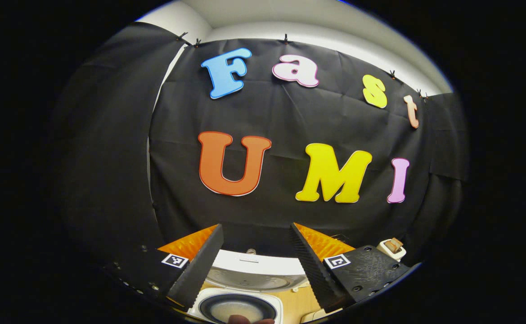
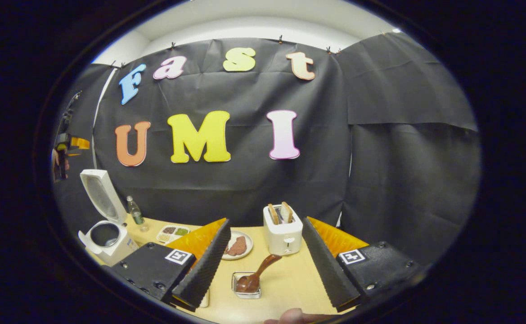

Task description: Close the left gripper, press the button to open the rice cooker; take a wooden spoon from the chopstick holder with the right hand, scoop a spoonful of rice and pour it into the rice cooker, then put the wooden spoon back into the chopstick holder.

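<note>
Between the right gripper (image 2: 263,265)'s wide-open, empty jaws, the brown wooden spoon (image 2: 254,274) leans in a small square holder (image 2: 246,285) on the pale tabletop (image 2: 289,283). Approach the handle squarely, then grip. The white rice cooker (image 2: 105,236) stands open; the left gripper (image 1: 256,265) hovers above it, apart, empty.

The cooker (image 2: 105,234) is looking like smooth, glossy plastic; the toaster (image 2: 283,234) likewise. The spoon (image 2: 256,273) is showing polished brown wood, sitting in a shiny metal holder (image 2: 246,285). The table (image 2: 289,283) is appearing matt, pale wood.
</note>
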Tool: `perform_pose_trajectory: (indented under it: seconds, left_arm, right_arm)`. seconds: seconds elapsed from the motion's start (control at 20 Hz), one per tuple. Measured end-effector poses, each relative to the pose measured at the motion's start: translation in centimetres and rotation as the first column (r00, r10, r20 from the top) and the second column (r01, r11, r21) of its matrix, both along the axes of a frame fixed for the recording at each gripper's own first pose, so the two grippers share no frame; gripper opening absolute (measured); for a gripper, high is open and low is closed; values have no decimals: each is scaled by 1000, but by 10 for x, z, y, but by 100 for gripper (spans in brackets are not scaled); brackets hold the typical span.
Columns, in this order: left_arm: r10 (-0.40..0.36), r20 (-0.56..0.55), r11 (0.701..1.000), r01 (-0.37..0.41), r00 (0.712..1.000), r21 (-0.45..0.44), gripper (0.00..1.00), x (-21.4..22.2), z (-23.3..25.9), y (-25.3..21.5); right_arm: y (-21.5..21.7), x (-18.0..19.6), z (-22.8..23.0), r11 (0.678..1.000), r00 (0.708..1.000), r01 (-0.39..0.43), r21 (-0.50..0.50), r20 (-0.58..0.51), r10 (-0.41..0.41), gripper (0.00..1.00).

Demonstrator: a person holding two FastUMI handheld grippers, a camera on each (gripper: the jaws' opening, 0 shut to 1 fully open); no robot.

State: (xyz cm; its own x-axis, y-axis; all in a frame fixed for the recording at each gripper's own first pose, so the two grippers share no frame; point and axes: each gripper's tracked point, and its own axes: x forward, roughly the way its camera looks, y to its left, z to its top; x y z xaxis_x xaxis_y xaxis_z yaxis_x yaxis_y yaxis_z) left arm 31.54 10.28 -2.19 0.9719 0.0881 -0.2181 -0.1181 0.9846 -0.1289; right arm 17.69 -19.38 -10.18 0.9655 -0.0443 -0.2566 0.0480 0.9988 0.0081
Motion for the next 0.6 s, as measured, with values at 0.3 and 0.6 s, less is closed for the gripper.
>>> perform_pose_trajectory:
  seconds: [0.3, 0.6]
  left_arm:
    - [-43, -128, 999, 45, 991, 15, 94, 31, -54, 3]
    - [-88, -216, 992, 106, 972, 73, 97, 25, -75, -6]
  right_arm:
    - [2, -14, -8, 999, 998, 41, 3, -38, -40, 100]
    - [10, -18, -7, 999, 998, 45, 12, -46, -45, 100]
